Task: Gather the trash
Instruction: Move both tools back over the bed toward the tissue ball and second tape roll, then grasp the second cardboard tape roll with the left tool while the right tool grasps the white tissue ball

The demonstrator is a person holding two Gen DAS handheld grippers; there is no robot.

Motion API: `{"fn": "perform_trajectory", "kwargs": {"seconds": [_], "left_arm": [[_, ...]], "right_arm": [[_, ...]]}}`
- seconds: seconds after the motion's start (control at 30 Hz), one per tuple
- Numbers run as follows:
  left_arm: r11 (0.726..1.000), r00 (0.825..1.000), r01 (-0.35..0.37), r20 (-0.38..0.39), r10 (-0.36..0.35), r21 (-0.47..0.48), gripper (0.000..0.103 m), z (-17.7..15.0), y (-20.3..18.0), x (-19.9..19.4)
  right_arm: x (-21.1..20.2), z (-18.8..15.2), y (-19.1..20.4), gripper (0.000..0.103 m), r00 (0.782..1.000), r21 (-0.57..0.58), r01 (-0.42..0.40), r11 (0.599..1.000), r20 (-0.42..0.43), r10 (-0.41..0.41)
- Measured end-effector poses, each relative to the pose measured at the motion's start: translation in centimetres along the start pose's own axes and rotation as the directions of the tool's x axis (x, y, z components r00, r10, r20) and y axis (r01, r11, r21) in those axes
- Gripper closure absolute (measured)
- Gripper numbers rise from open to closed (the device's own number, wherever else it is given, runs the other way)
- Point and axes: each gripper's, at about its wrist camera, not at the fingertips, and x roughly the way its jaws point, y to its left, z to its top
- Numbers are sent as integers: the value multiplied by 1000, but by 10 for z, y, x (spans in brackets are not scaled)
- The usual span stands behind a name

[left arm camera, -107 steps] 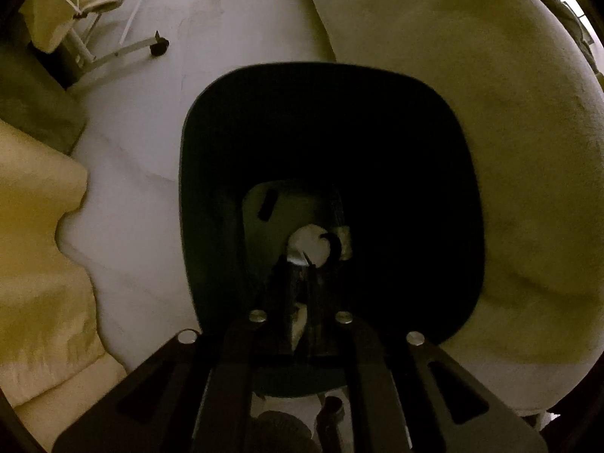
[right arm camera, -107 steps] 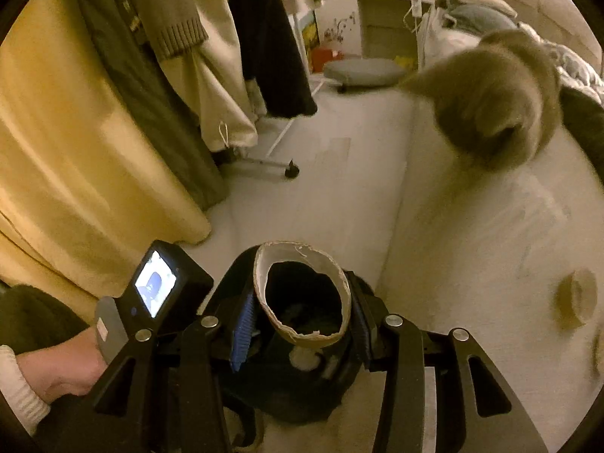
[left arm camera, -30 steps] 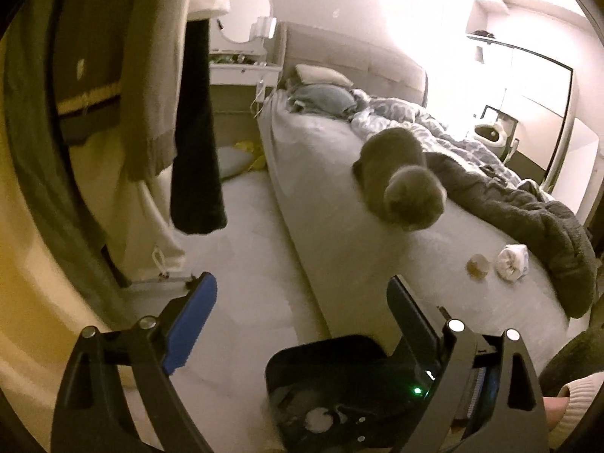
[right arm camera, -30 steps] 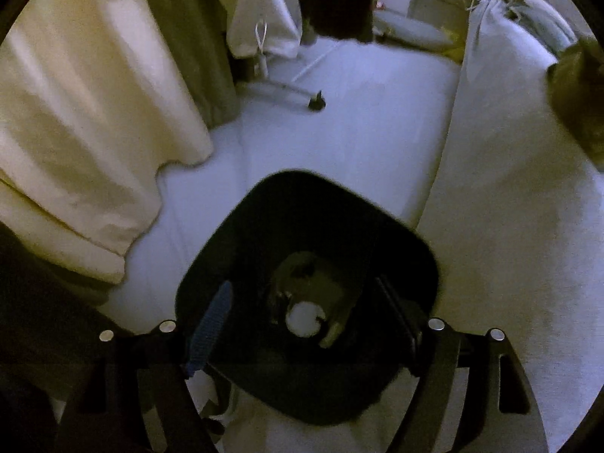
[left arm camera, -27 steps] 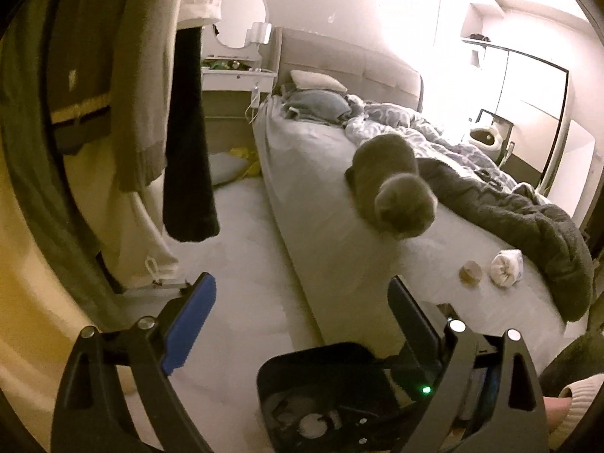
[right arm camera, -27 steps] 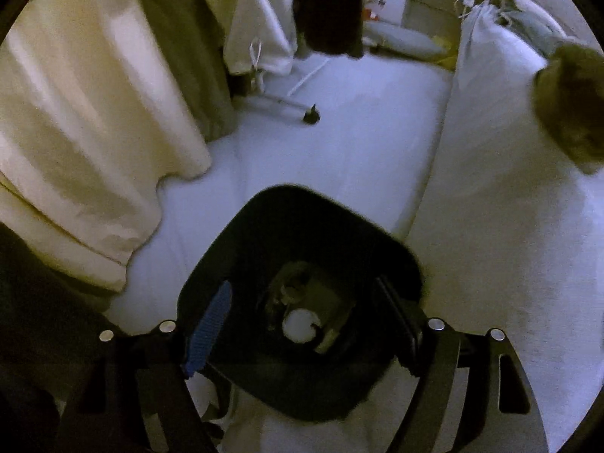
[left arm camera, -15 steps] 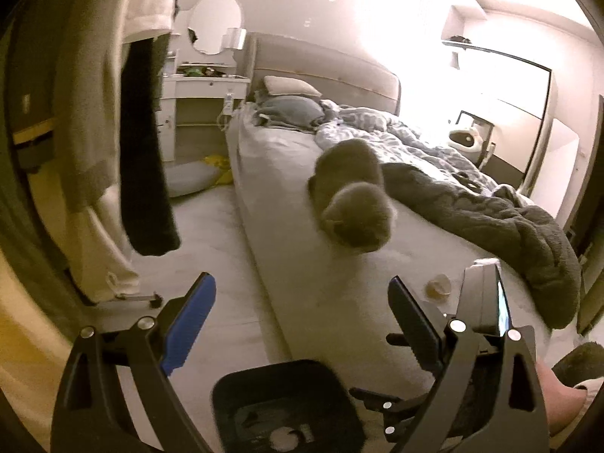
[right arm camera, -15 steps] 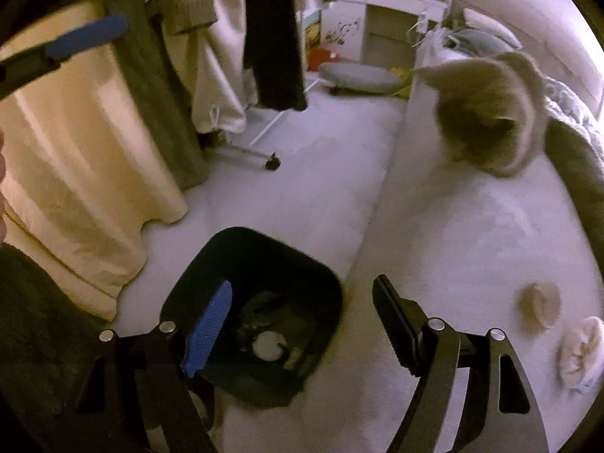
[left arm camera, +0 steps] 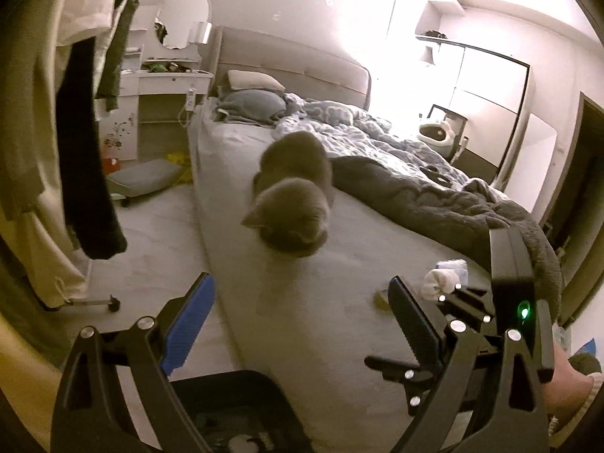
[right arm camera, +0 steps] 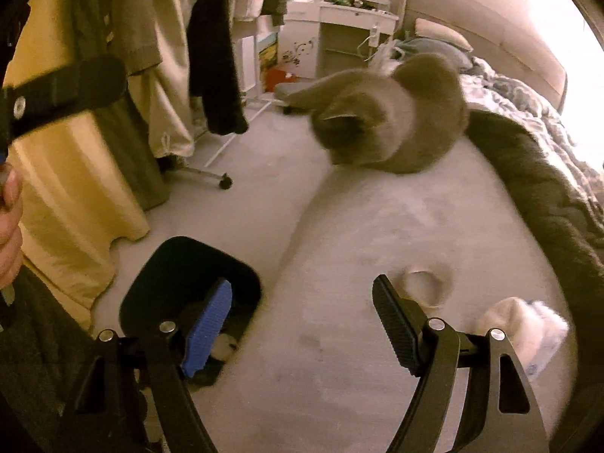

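Trash already lay in the black bin [right arm camera: 166, 283] on the floor, while a cardboard ring [right arm camera: 424, 287] and crumpled white wrapper [right arm camera: 524, 324] waited on the bed [right arm camera: 339, 358] near the grey cat [right arm camera: 392, 120], both grippers' jaws wide and empty.

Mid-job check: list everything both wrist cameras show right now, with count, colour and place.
trash bin: 1, black, on floor beside the bed
paper ring: 1, tan, on bed sheet
crumpled tissue: 1, white, on sheet right of the ring
cat: 1, grey, on bed
bed: 1, pale sheet
dark blanket: 1, grey, right of cat
hanging clothes: several, black and beige, on a rack at left
left gripper: open, empty
right gripper: open, empty
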Motion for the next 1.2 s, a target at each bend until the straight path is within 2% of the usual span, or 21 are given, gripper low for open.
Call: {"fn": "perform_trajectory", "kwargs": {"seconds": [0.43, 0.73, 1.03, 1.2], "left_arm": [[997, 997, 71, -45, -70, 21, 9, -3, -41, 42], [995, 992, 78, -102, -70, 70, 9, -11, -74, 84], [995, 975, 89, -207, -81, 33, 9, -31, -91, 141], [994, 970, 60, -238, -38, 86, 9, -40, -106, 162]], "right_arm": [[-26, -7, -70, 25, 996, 39, 78, 996, 38, -79], [-31, -31, -118, 22, 995, 113, 89, 990, 40, -94], [-29, -46, -144, 22, 997, 119, 73, 990, 26, -77], [-25, -55, -159, 22, 997, 115, 68, 991, 16, -70]]}}
